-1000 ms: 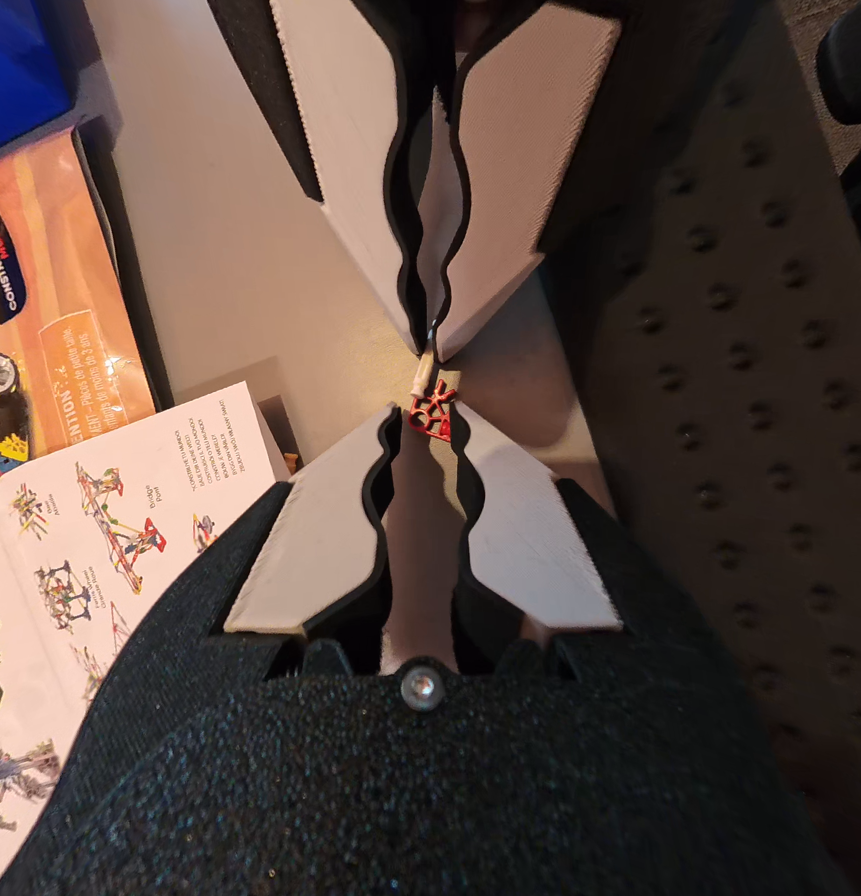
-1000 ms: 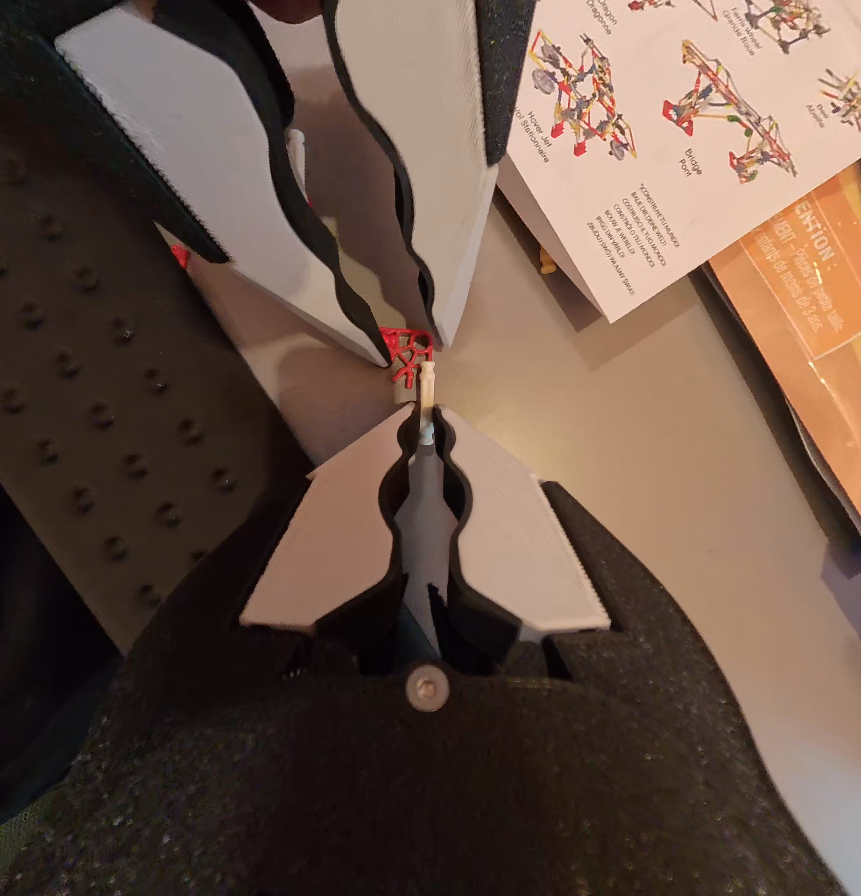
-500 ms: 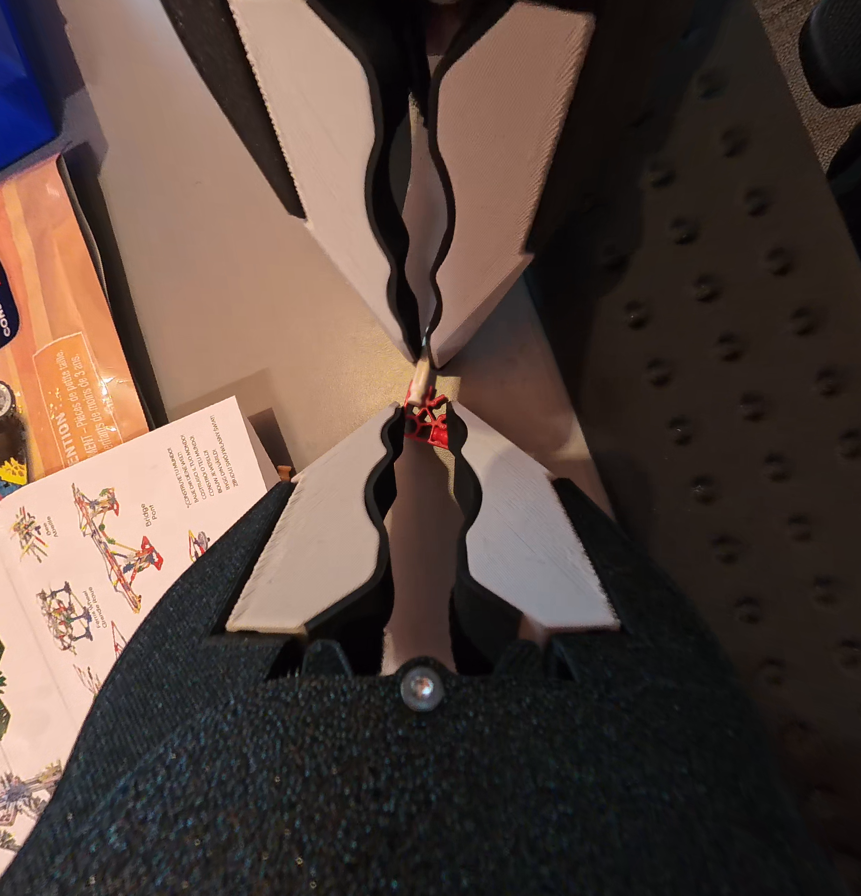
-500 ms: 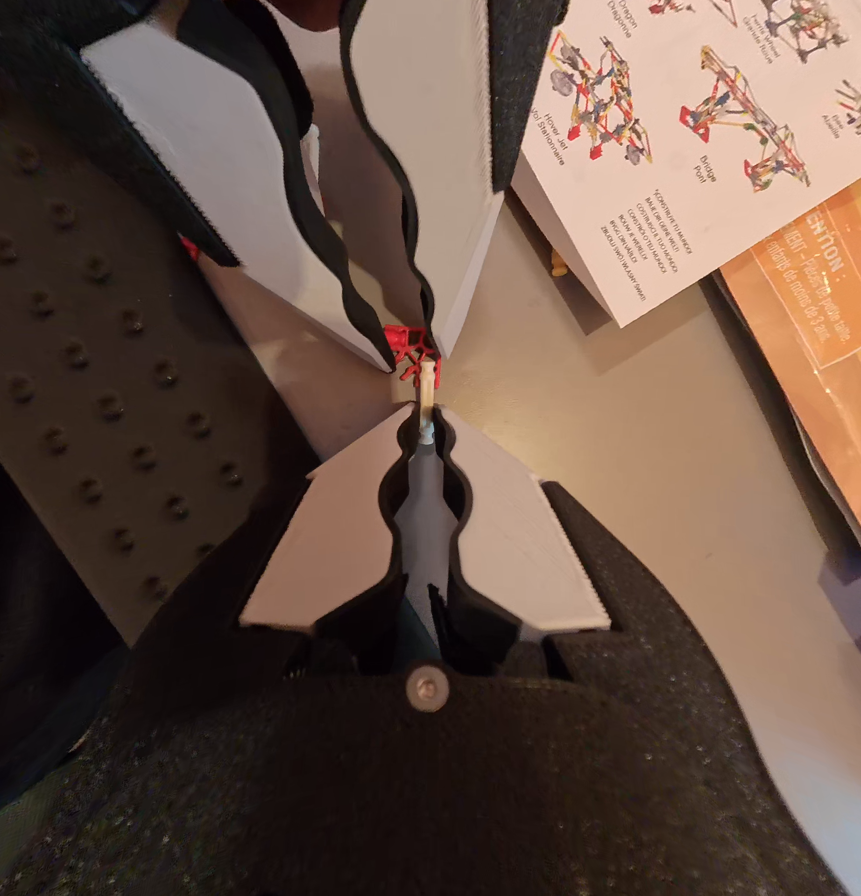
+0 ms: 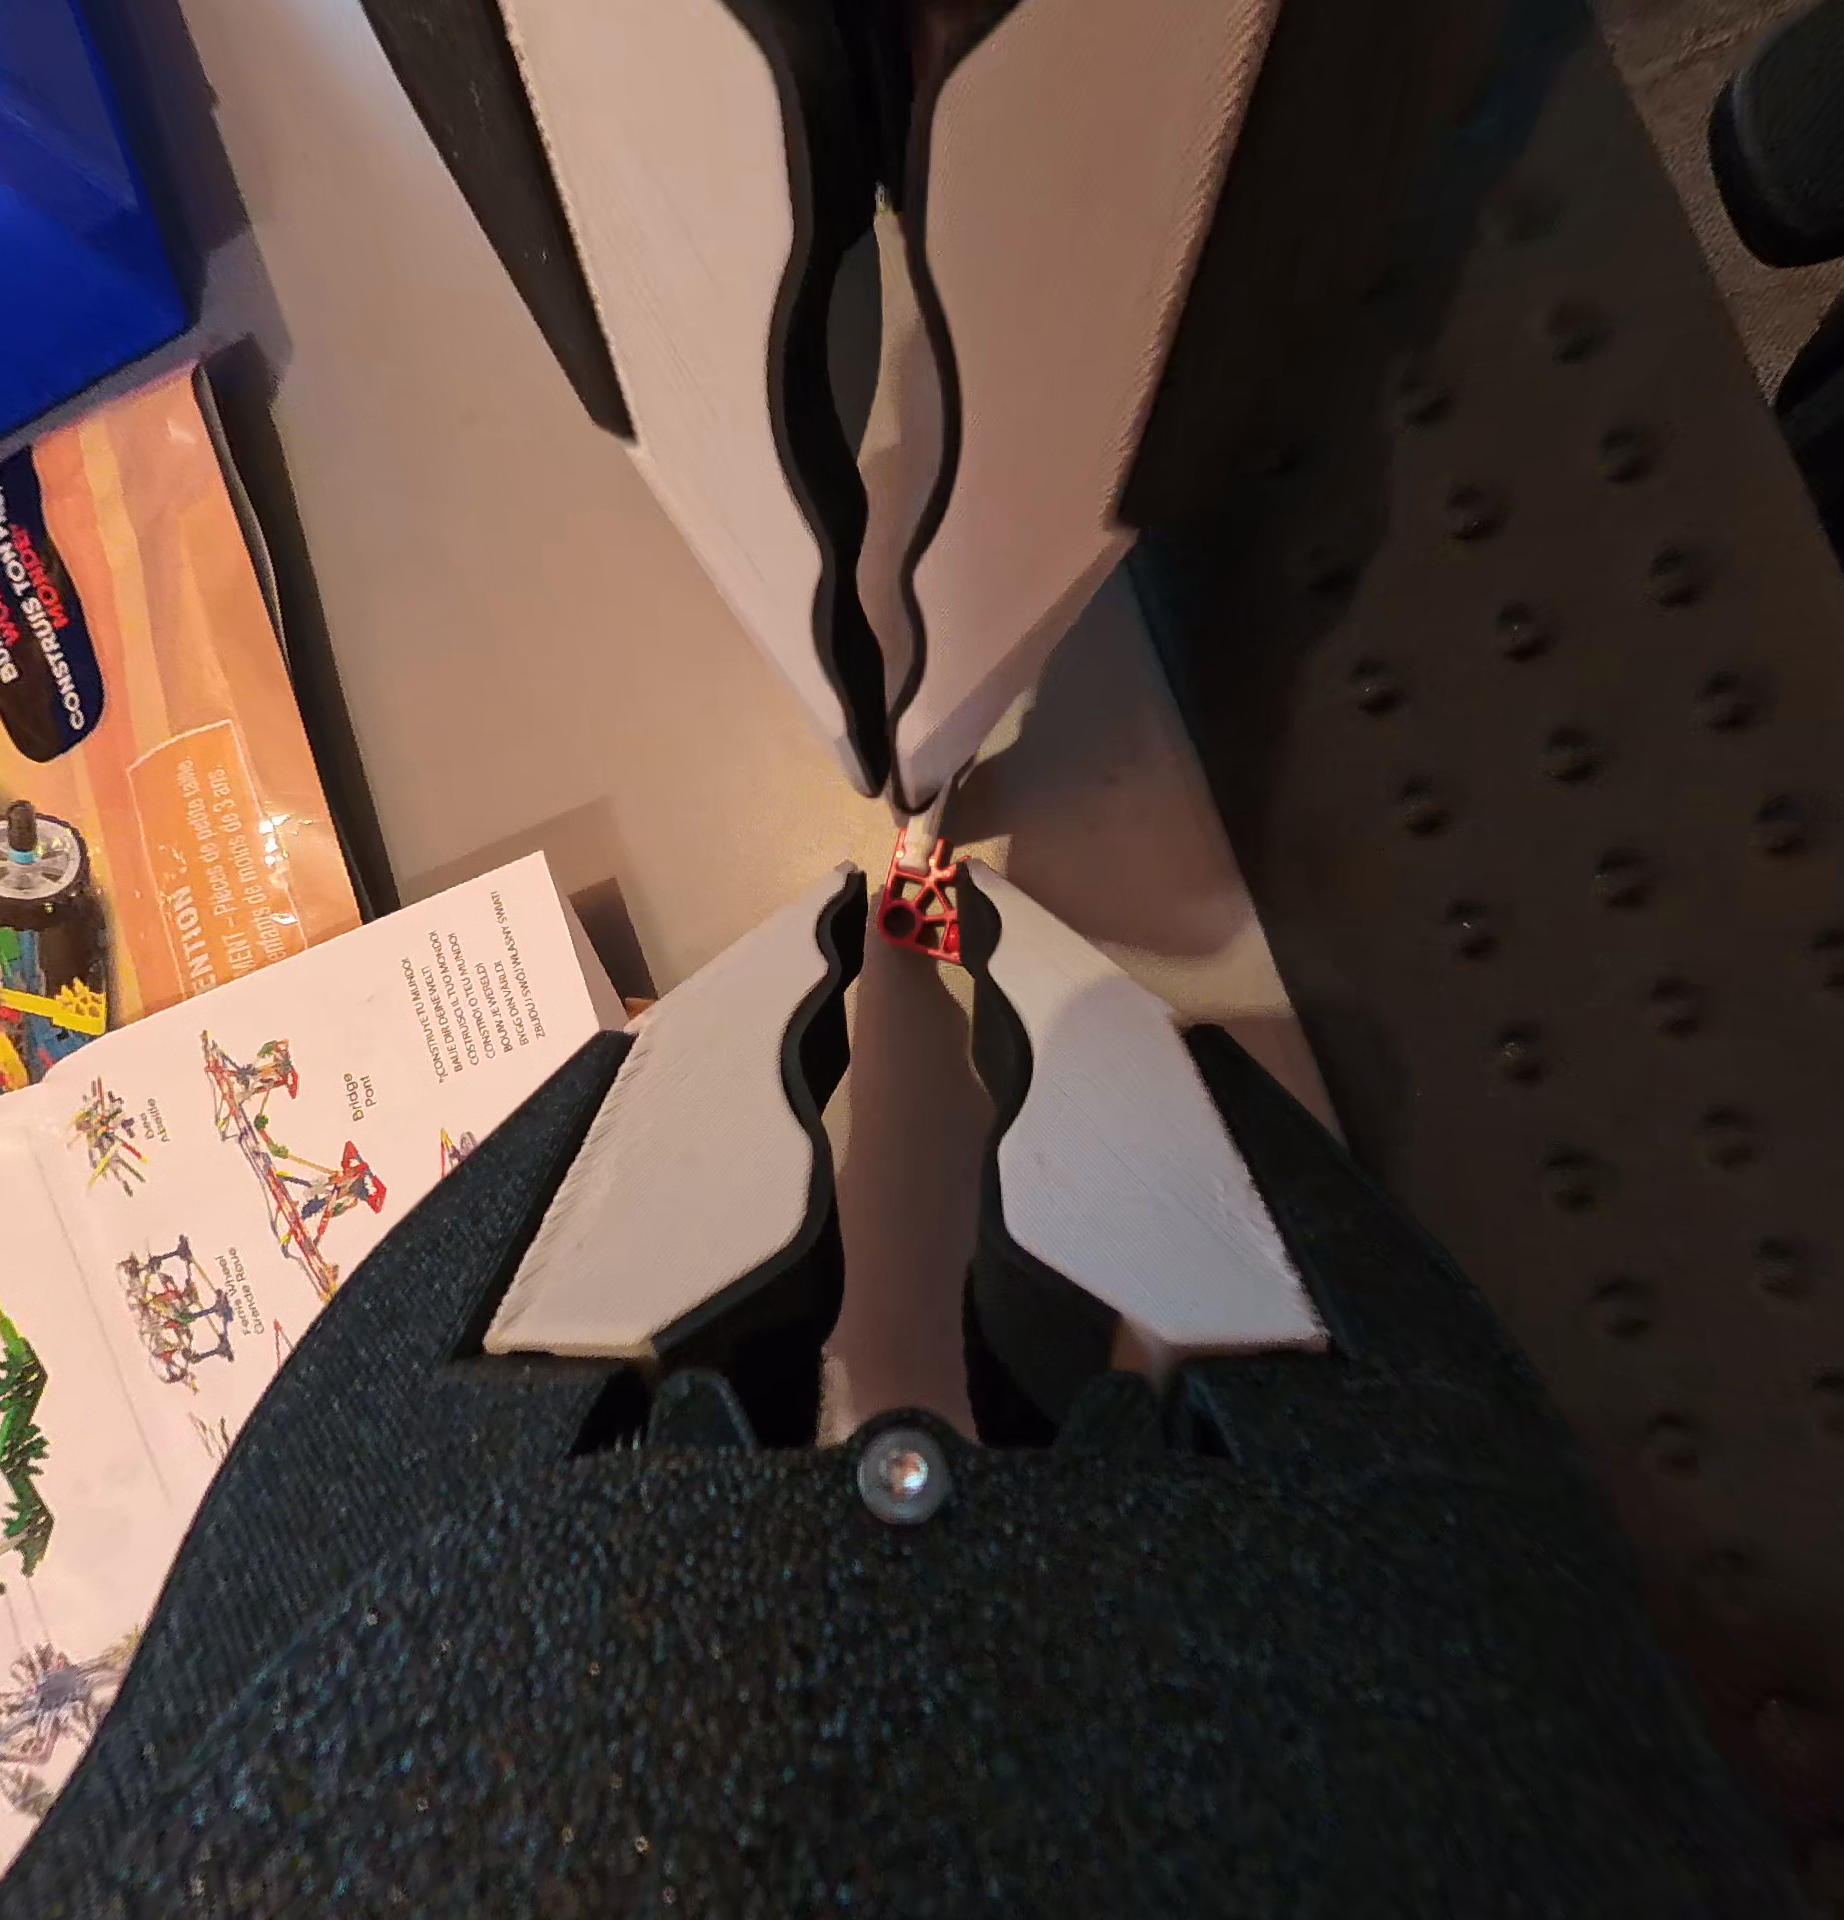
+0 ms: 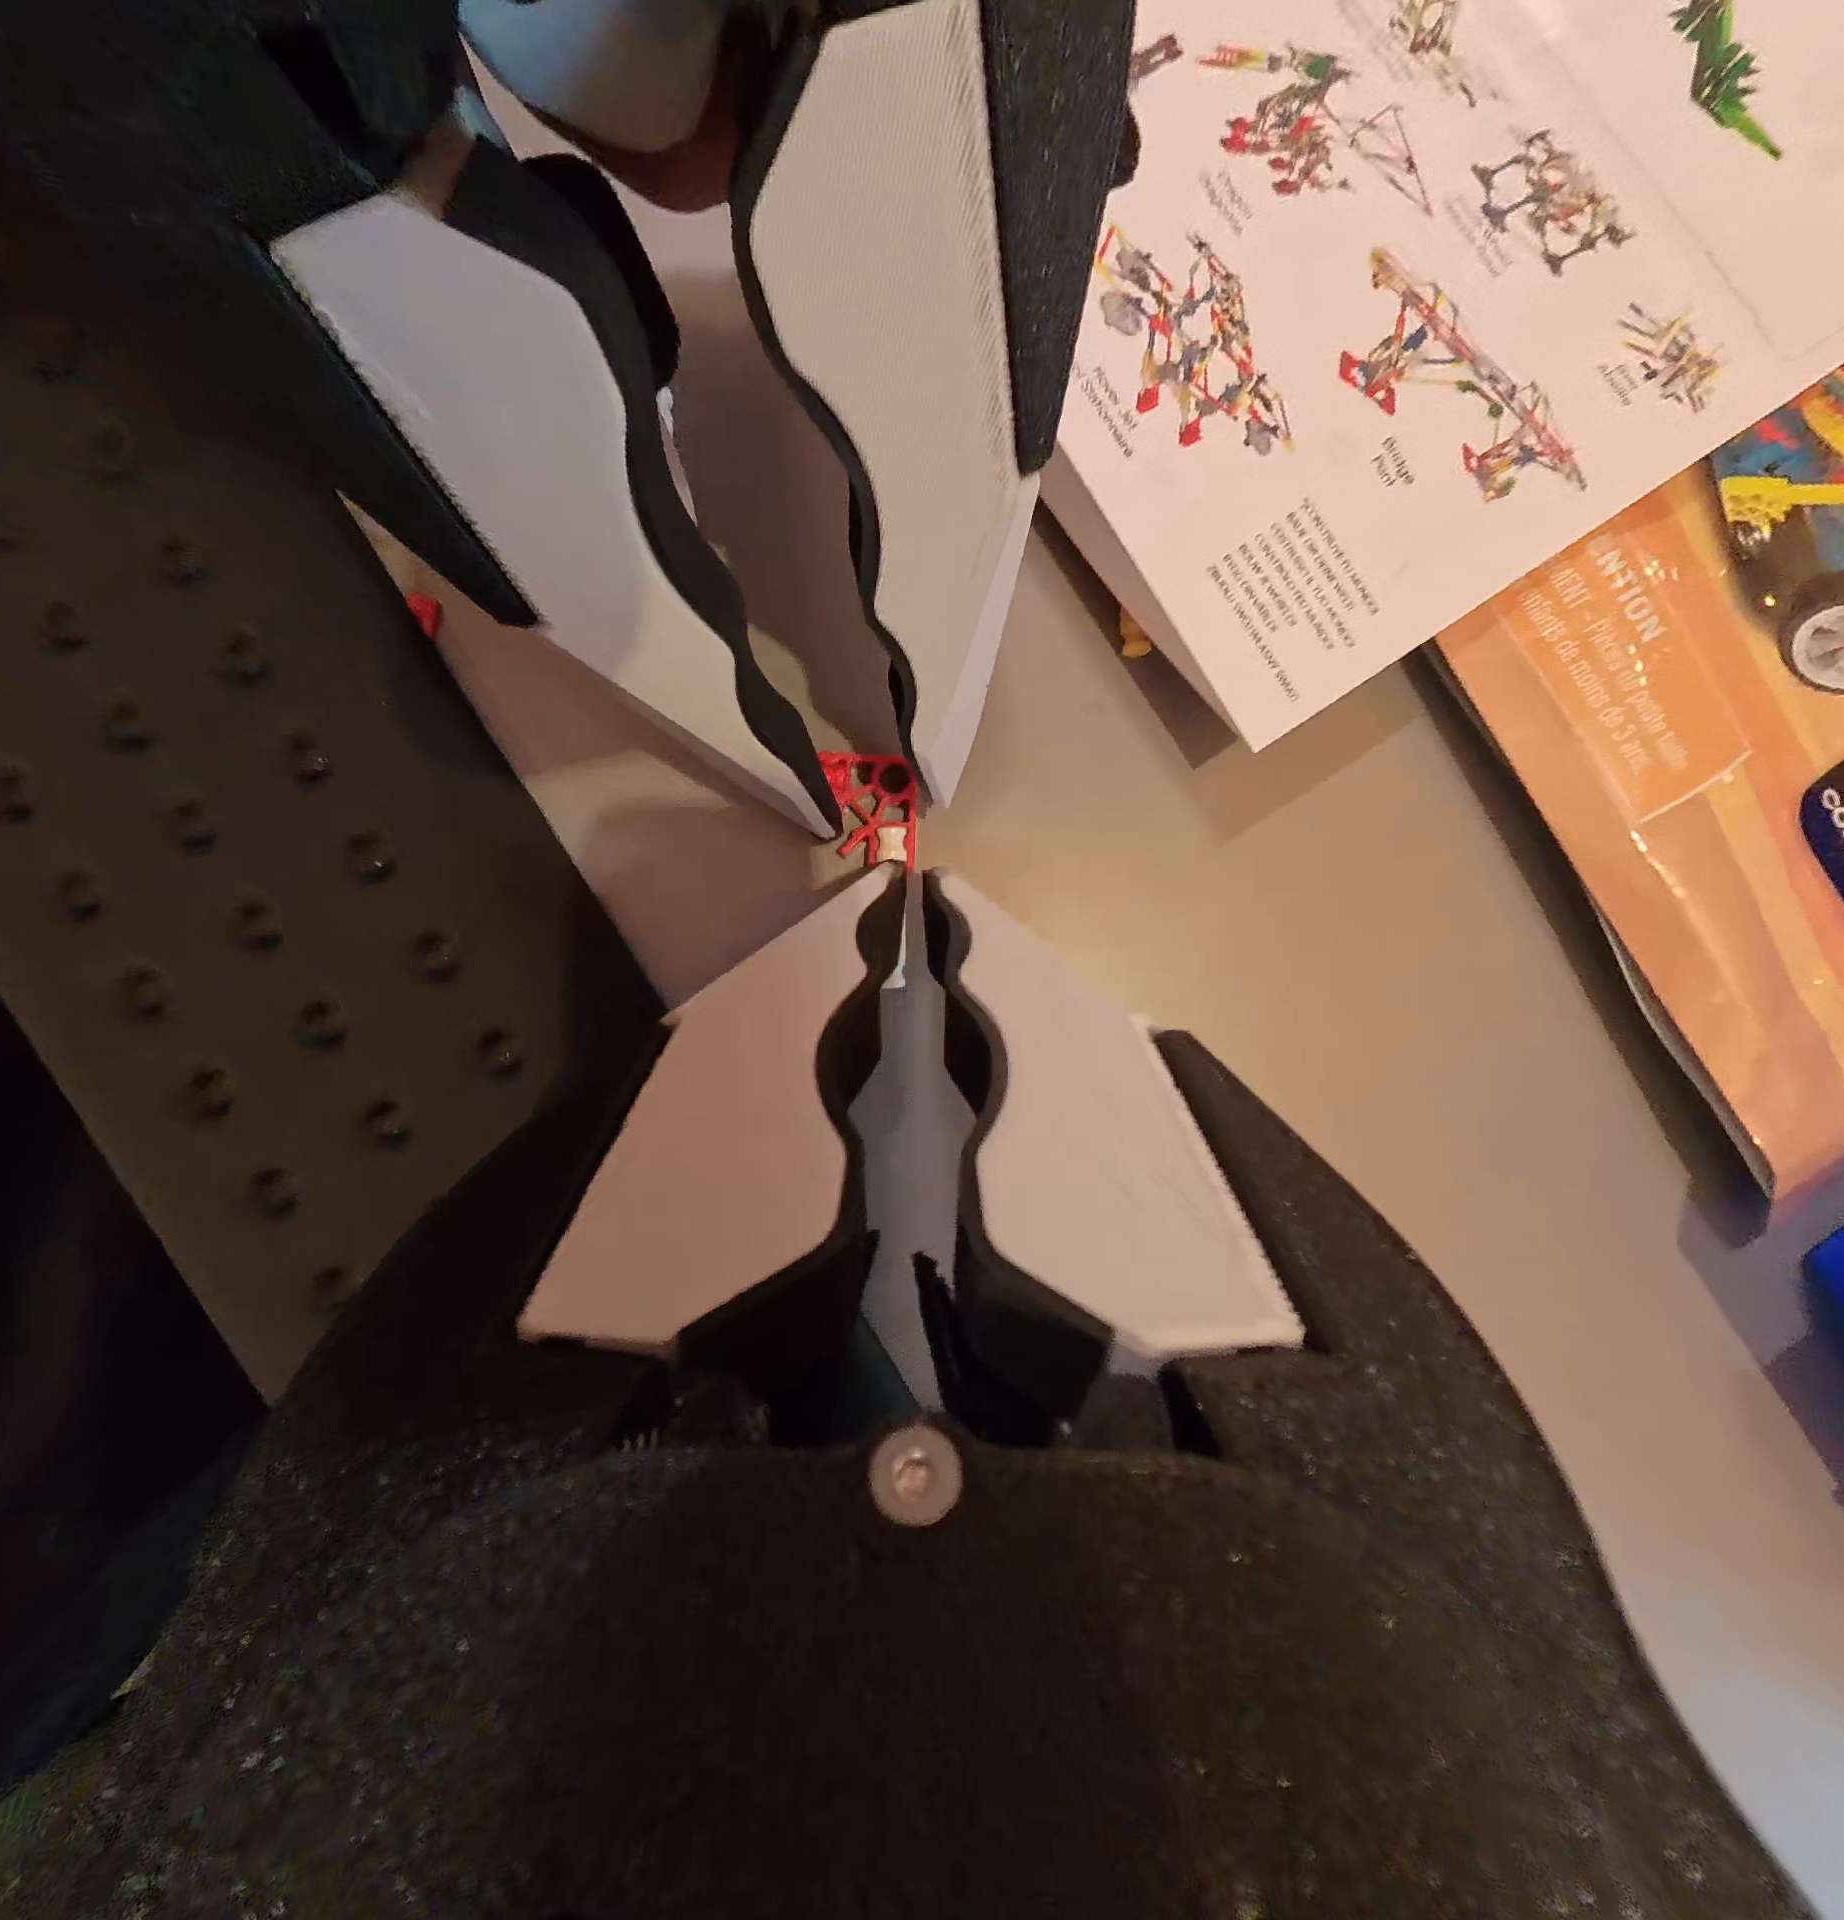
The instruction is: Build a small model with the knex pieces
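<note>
My left gripper [image 5: 910, 894] is shut on a small red connector [image 5: 920, 914] and holds it just above the table. My right gripper [image 6: 907, 878] is shut on a thin white rod [image 6: 902, 940]. The two grippers meet tip to tip. The rod's end [image 6: 890, 847] sits in a slot of the red connector [image 6: 866, 784]. In the left wrist view the right gripper [image 5: 892, 795] comes in from the top, and the rod [image 5: 923, 836] shows only as a short stub. In the right wrist view the left gripper [image 6: 876, 810] comes in from the top. Most of the rod is hidden between the right fingers.
A light grey table [image 5: 461, 623] lies below. A black dotted mat [image 5: 1520, 935] runs along one side. An open instruction booklet [image 6: 1417, 312], an orange toy box [image 6: 1676, 831] and a blue box [image 5: 45, 208] lie on the other. A small red piece [image 6: 424, 608] lies by the mat. Less than 4 cm separates the two grippers' tips.
The grippers have closed the gap between them. The exposed length of white rod has shortened and its end now sits in the red connector. Both views have shifted a little.
</note>
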A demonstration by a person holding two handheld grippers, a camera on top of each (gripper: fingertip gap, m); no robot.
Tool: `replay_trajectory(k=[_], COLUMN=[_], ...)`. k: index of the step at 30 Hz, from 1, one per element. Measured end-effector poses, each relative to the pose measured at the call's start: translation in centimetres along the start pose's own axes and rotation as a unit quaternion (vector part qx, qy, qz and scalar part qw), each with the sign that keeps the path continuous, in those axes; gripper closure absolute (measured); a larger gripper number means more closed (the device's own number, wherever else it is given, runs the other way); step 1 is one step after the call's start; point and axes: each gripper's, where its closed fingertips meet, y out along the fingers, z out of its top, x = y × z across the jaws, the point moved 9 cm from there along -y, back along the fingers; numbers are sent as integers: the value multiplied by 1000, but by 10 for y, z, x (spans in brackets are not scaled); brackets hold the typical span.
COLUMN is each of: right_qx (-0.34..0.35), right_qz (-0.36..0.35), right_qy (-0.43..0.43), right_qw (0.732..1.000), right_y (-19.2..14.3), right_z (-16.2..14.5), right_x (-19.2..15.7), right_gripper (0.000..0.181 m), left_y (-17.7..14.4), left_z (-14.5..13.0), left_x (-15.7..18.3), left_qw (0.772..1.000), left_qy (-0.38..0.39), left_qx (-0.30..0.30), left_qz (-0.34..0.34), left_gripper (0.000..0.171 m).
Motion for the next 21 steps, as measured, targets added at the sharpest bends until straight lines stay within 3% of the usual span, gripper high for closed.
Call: replay_trajectory(k=[8, 21], right_qx=[0, -16], right_qz=[14, 5], right_qy=[-1, -29], right_qw=[1000, 999], right_y=[11, 13], right_z=[-1, 1], right_x=[0, -5], right_gripper=[181, 181], left_y=[2, 5], left_z=[0, -4], left_x=[1, 3], left_qw=[1000, 1000], left_qy=[2, -4], left_qx=[8, 11], left_qz=[-5, -6], left_gripper=[171, 171])
